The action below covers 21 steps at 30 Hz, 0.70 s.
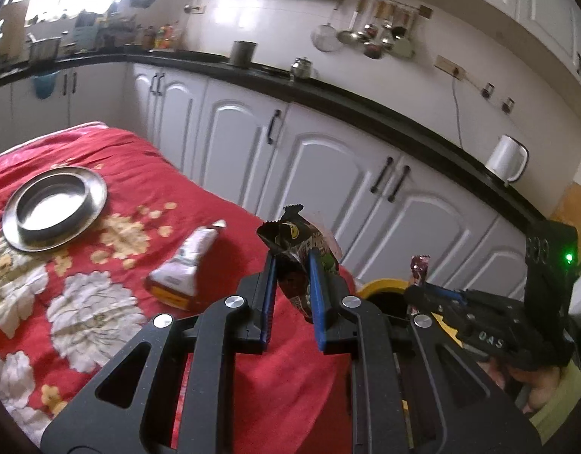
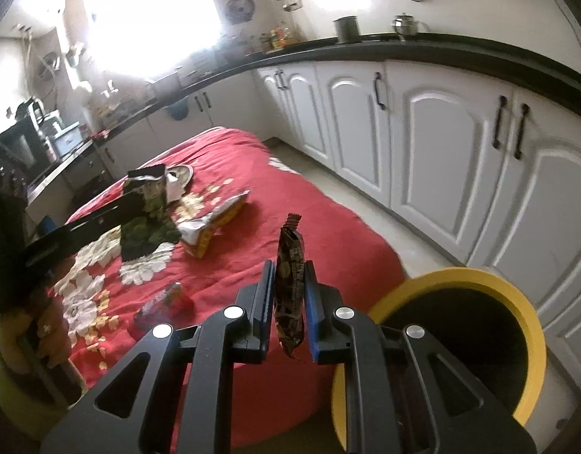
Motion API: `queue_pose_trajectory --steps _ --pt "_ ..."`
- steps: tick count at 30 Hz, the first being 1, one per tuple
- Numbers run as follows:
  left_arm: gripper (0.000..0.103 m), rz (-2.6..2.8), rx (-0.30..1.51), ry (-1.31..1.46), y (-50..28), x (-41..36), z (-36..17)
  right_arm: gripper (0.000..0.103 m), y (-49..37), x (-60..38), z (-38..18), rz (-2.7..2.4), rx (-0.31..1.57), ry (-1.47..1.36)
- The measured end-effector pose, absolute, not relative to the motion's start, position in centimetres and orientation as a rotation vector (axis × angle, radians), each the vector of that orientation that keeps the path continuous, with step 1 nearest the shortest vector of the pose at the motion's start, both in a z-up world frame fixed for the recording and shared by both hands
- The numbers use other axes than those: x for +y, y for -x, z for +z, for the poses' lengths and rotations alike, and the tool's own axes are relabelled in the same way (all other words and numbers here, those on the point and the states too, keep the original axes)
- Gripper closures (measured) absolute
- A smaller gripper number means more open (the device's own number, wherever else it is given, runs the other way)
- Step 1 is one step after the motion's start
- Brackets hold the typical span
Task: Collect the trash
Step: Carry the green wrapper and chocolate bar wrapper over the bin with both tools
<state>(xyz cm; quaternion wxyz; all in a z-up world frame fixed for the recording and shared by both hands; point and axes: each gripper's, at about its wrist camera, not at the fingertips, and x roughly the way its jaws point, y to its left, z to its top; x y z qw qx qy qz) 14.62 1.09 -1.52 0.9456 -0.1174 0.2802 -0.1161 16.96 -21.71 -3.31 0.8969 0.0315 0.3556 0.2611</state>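
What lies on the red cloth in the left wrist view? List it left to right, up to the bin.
Steel plate → white tube → dark wrapper held in the left gripper → yellow bin.

Crumpled dark snack wrapper [image 1: 296, 253] and upright brown wrapper [image 2: 290, 287] aloft, near yellow-rimmed bin [image 2: 517, 302].

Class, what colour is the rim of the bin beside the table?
Yellow; the bin rim shows best in the right wrist view.
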Motion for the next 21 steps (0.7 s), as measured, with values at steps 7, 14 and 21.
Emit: queue_pose_trajectory --steps 7,14,21 --pt "0.092 -0.293 0.584 0.197 -14.7 -2.1 -1.8 0.088 -16.8 -25.2 -3.9 0.472 0.735 -0.107" --pt "0.092 -0.345 0.605 0.146 -14.9 -5.4 -2.6 0.088 -16.7 -28.0 -4.6 0.420 0.735 -0.143" --pt "0.092 -0.403 0.632 0.099 -15.0 -8.7 -3.7 0.088 -16.7 -30.8 -5.5 0.368 0.754 -0.190"
